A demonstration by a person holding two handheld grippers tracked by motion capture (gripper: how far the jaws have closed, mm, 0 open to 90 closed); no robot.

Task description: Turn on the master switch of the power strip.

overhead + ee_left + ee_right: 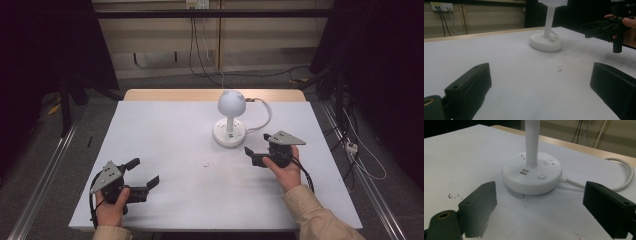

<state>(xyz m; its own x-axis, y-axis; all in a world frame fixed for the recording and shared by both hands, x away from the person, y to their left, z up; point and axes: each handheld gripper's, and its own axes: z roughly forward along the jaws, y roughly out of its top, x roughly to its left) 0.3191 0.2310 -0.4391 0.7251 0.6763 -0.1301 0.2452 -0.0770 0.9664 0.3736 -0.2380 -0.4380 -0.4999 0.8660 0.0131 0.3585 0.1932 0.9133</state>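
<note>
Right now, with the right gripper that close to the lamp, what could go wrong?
1. The lamp has a big round head on a thin stem, so a sideways knock from the open right gripper could tip it.
2. Its cable loops behind the base; a jaw might snag it.
3. The round button sits next to sockets, so an off-centre press may miss it.
</note>
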